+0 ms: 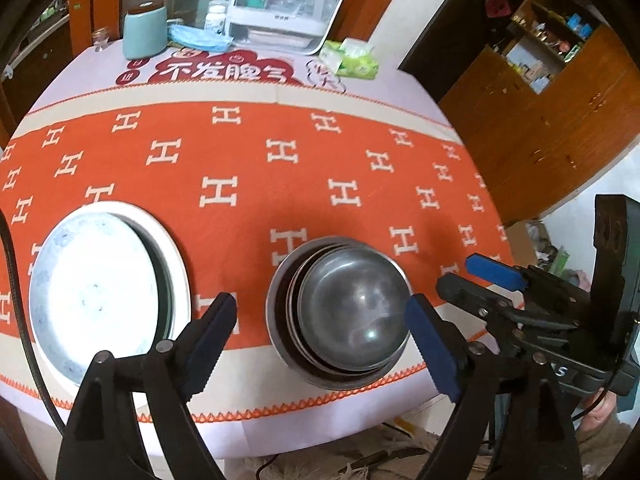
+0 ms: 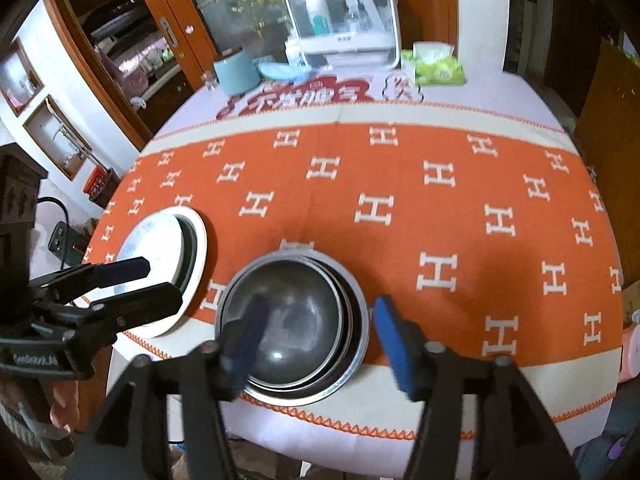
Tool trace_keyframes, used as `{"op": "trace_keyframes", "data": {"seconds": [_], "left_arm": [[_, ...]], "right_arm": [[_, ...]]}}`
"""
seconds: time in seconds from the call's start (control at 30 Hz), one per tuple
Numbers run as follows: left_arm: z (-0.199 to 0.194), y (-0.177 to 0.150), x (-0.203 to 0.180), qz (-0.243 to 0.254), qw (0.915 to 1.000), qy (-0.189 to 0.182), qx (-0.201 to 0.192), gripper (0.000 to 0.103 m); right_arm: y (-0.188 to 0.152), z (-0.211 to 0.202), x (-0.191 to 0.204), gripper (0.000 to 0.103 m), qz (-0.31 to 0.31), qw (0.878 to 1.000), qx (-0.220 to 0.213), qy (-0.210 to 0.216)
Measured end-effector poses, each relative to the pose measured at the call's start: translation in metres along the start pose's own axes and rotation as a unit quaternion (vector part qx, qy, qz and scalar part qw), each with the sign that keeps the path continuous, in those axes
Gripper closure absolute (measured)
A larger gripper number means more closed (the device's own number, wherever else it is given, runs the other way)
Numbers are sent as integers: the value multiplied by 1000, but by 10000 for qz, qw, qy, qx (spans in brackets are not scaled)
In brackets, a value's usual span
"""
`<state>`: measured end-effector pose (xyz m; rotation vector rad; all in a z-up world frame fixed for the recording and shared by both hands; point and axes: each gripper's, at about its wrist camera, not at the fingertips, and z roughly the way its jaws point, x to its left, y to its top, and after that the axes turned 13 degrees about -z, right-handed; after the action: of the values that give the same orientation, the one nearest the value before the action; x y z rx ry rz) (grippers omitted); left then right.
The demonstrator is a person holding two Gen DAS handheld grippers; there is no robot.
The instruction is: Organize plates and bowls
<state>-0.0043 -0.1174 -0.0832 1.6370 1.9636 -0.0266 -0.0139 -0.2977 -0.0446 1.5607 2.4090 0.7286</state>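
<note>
A stack of nested steel bowls sits near the table's front edge; it also shows in the right wrist view. A stack of white plates lies to its left, seen too in the right wrist view. My left gripper is open and empty, its fingers spread in front of the bowls. My right gripper is open and empty, its fingers either side of the bowls' near rim. The right gripper shows at the right edge of the left wrist view; the left gripper shows by the plates in the right wrist view.
An orange H-patterned cloth covers the table. At the back stand a teal canister, a white storage box, blue masks and a green tissue pack. A wooden cabinet is to the right.
</note>
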Motion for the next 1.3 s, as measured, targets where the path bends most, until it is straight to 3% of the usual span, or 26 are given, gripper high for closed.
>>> {"op": "trace_keyframes", "data": {"seconds": [0.23,0.7,1.0,1.3], "left_arm": [[5,-5,-2,326,9990,304,-62,7],[51,-12,19,72,9976,401,562,7],[81,-10,29,-152,9949,363,934,13],[106,-10,40,-425,9893,211,1376,29]], "right_arm": [[-5,-15,-2,34,-19,9998,-174,-52],[-26,29,-17,34,326,9980,533,-42],[-36,52,-29,34,697,9939,822,212],[-40,80,-36,37,1060,9854,1151,675]]}}
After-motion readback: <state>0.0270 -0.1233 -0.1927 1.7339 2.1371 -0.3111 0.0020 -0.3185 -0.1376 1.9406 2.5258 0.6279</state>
